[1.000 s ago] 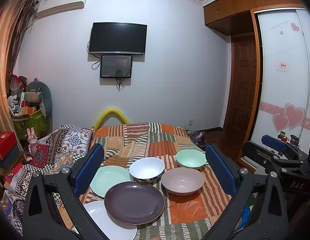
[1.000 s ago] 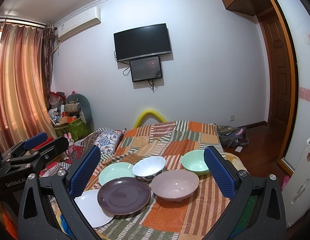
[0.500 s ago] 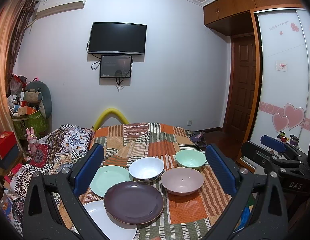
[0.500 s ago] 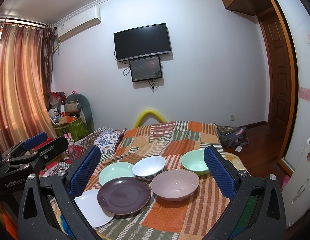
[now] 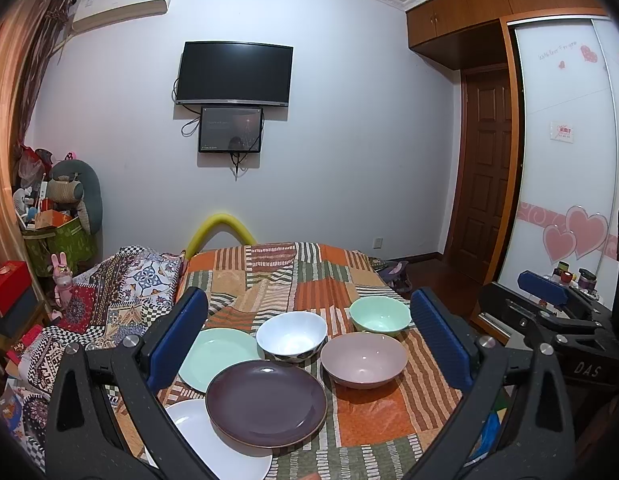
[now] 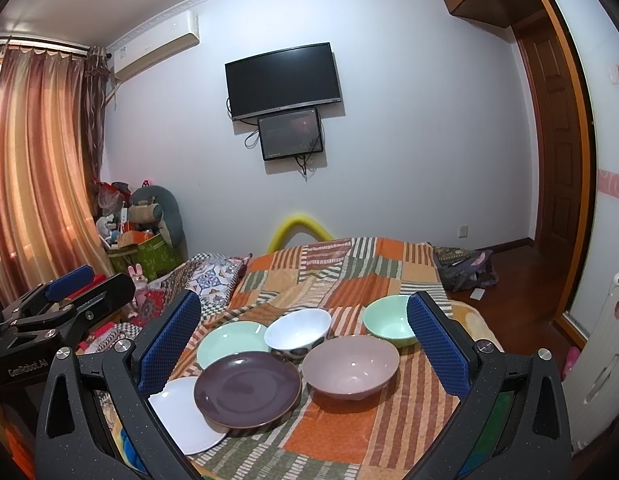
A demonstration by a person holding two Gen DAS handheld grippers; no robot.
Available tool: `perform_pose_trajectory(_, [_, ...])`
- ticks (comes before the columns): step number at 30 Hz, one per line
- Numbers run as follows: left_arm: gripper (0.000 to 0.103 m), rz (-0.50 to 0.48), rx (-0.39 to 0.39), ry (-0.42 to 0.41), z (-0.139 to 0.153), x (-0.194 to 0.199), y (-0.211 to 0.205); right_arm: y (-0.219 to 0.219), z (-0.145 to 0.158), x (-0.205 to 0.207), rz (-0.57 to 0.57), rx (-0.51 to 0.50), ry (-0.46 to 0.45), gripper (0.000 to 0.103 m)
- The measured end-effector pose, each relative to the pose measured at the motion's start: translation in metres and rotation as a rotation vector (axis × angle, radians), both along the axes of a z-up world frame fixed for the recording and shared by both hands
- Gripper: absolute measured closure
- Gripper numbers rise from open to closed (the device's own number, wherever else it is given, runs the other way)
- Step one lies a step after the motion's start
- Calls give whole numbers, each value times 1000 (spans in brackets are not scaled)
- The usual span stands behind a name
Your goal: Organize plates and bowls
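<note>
Purple-brown, the plate (image 5: pixel 266 403) is seen nearest the bed's (image 5: pixel 389 420) front edge, ahead of both empty, wide-open tongs, left tongs (image 5: pixel 308 340) and right tongs (image 6: pixel 303 342), neither clearly nearer.

My jaws stand wide apart and empty above the patchwork bedspread (image 5: pixel 349 280), framing a purple plate (image 5: pixel 266 403) overlapping a white plate (image 5: pixel 197 440), with a pink bowl (image 5: pixel 364 364) beside it.

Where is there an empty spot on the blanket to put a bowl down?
Free: the far patchwork blanket behind the white bowl and green bowl, and the near orange patch in front of the pink bowl. Crowded: the near left, where the purple plate overlaps the white plate beside the green plate.
</note>
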State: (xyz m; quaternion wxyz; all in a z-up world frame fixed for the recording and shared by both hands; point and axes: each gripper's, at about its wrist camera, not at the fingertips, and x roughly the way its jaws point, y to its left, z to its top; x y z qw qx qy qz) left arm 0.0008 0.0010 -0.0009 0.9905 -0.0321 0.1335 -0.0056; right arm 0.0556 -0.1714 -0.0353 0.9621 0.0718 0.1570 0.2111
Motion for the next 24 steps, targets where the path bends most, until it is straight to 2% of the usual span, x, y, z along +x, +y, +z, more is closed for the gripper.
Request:
perform_pose_trajectory(10, [0,-23,-33,63,-20,19,12,1,-12,13,-3,3,51,0])
perform_pose_trajectory(18, [1,-10,-39,142,-49,44,26,18,-37,29,31,-36,129,0])
perform_pose_trajectory(22, [16,-9,-52,203,-67,59,37,24,-50,38,47,-47,175,2])
perform_pose_trajectory(24, [16,-6,-64,240,-77,68,45,28,-57,44,59,-58,207,5])
